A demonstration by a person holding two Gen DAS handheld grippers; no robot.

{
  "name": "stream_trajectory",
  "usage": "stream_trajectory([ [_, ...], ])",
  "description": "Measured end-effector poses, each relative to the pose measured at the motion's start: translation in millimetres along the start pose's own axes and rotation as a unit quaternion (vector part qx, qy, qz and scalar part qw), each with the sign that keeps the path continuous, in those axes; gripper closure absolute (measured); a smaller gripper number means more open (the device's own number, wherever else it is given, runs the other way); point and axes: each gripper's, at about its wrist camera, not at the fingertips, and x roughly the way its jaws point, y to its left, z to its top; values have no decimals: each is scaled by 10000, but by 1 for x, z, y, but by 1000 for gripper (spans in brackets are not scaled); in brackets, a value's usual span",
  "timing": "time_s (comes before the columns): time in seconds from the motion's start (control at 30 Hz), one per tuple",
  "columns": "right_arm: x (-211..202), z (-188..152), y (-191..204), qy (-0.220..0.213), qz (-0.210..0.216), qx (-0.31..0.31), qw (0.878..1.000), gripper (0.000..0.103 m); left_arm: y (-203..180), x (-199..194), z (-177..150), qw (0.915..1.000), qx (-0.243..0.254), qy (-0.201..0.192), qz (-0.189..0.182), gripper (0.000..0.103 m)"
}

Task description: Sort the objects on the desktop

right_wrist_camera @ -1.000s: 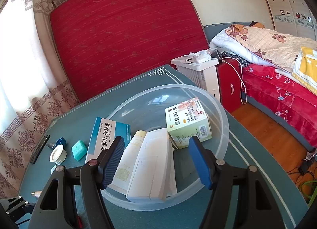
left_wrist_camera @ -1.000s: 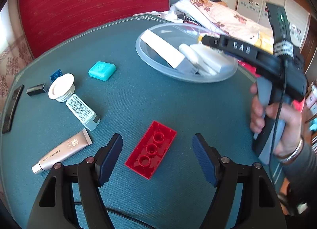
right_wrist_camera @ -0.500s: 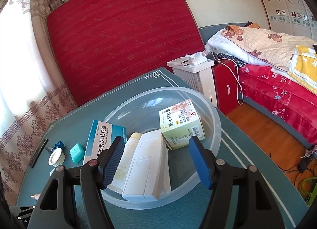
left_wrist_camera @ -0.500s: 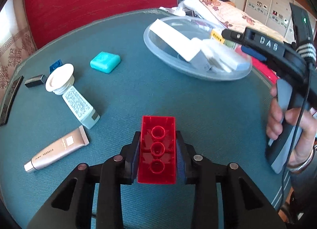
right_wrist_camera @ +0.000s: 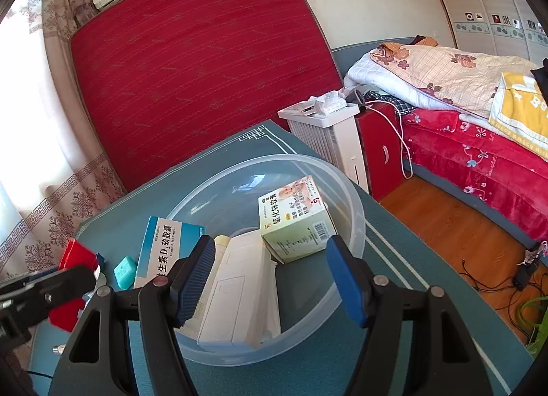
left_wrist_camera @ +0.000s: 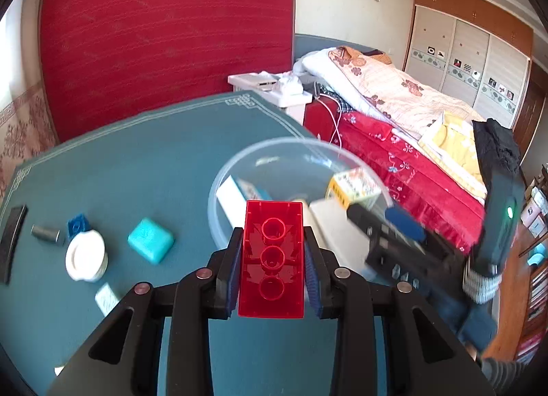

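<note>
While the left gripper (left_wrist_camera: pixel 274 259) is closed on the red brick (left_wrist_camera: pixel 272 259), whose hollow underside with three round tubes faces the camera, the brick is raised above the green table (left_wrist_camera: pixel 137 170), just before the clear bowl (right_wrist_camera: pixel 352 211). Inside the bowl, a pale box (right_wrist_camera: pixel 294 221) reads "氧化锌软膏" and a blue-white box (right_wrist_camera: pixel 164 252) "D, 软胶囊". The right gripper (right_wrist_camera: pixel 270 279) stands wide apart over the bowl, holding nothing.
</note>
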Motion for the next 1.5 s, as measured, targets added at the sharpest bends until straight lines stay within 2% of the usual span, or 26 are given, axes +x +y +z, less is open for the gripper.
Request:
stream_trajectory([
  [0.17,1,0,0,7,5,11,10000,31,-8,30,23,9998,-133,109,-141,68],
  [0.4,3,1,1,40,41,7,10000,31,-13,60,34,9990,-235,334,-201,66],
  [0.47,4,1,2,56,51,-1,10000,31,-11,62,32,9984,-329,380,-254,45],
  [0.53,5,0,2,72,66,-5,10000,31,-10,61,29,9985,-385,342,-195,34],
  [0.57,5,0,2,75,68,-4,9999,31,-9,61,28,9985,-397,329,-157,33],
  [1.23,6,-2,5,103,33,-66,9999,31,6,41,2,9979,-226,215,562,33],
  [1.5,4,-3,5,69,-14,-76,9999,31,26,36,-10,9955,-422,279,806,33],
])
